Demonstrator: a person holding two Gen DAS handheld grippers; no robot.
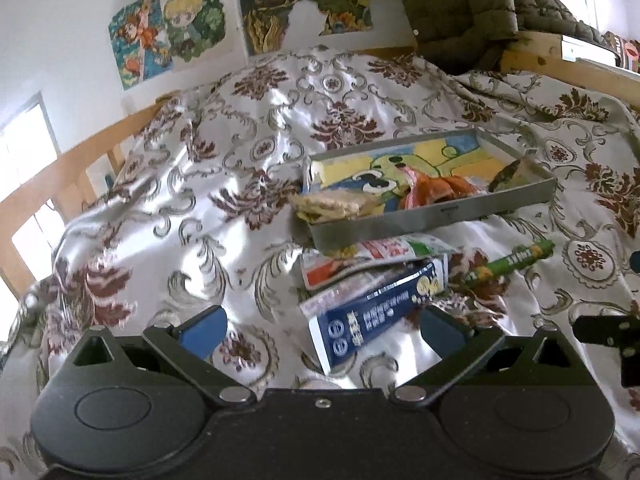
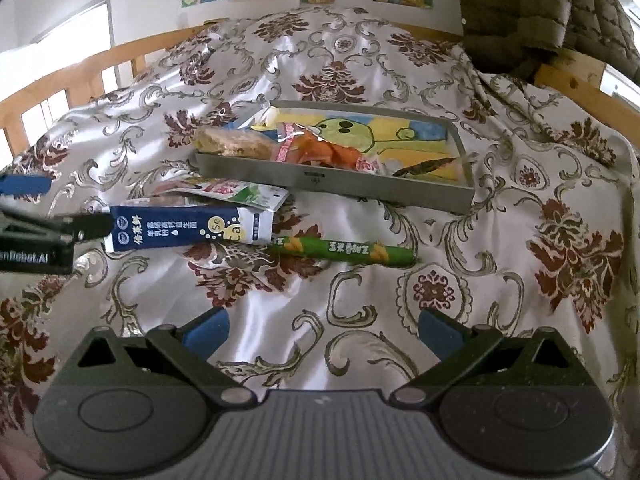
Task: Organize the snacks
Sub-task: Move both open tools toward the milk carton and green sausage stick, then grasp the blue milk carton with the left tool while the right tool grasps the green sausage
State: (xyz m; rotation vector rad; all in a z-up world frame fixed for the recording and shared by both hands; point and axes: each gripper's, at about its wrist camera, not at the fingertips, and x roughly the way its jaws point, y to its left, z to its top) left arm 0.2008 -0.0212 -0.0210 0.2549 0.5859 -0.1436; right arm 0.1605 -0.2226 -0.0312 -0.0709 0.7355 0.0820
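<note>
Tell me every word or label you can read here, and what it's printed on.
"Se" and "Ca": blue carton, in bubbles near its white end.
"snRobot.AI": left gripper, its first letters cut off at the picture's edge.
Chinese lettering on the carton, the green stick pack and the white-green pouch: too blurred to read.

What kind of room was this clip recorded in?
Most likely a bedroom: the snacks and grey tray lie on a satin floral bedspread inside a wooden bed frame, with cartoon posters on the wall and a quilted jacket hanging above.
</note>
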